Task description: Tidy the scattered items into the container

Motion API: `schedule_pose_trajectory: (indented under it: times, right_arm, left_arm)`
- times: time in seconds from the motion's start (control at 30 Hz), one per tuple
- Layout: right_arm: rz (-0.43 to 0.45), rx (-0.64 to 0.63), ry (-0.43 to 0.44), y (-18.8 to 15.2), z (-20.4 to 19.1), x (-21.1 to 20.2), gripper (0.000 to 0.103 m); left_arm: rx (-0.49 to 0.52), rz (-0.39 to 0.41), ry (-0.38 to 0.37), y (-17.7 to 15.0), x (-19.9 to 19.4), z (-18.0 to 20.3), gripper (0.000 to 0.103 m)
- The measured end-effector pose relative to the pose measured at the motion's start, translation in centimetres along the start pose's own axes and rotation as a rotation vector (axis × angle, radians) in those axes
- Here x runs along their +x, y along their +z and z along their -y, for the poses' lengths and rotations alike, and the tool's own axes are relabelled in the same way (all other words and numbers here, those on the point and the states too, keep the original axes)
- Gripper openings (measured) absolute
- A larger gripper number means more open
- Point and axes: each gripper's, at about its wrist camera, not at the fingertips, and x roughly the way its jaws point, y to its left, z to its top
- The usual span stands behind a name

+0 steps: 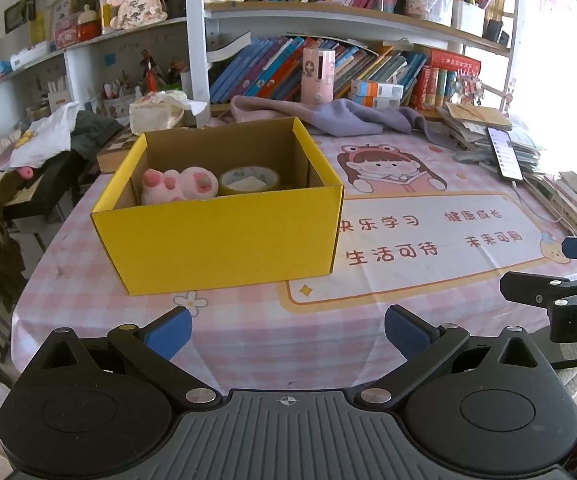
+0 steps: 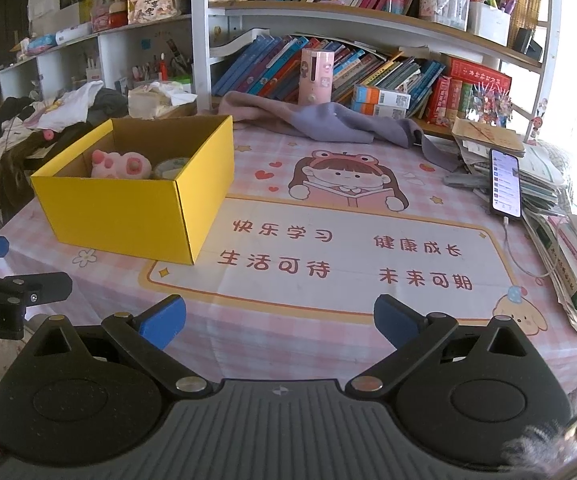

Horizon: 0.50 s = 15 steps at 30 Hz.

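Both grippers hover with jaws spread wide and empty at the counter's (image 2: 328, 208) near edge, the yellow box (image 1: 224, 236) ahead nearer the left gripper (image 1: 287, 330) than the right gripper (image 2: 279, 320), already holding a pink plush (image 1: 176, 186) and tape roll (image 1: 248, 180)

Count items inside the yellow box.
2. A pink plush toy lies at the left of the yellow box; a tape roll sits beside it on the right. The near wall may hide more.
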Motion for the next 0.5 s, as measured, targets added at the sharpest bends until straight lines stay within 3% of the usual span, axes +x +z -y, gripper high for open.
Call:
schedule_pose_trajectory:
  times: [0.5]
  right_arm:
    - [-0.017,-0.004,0.007,0.4,0.0,1.1,0.101]
  left_arm:
    - [-0.014,-0.034,-0.012,0.1,0.9,-0.4,0.103]
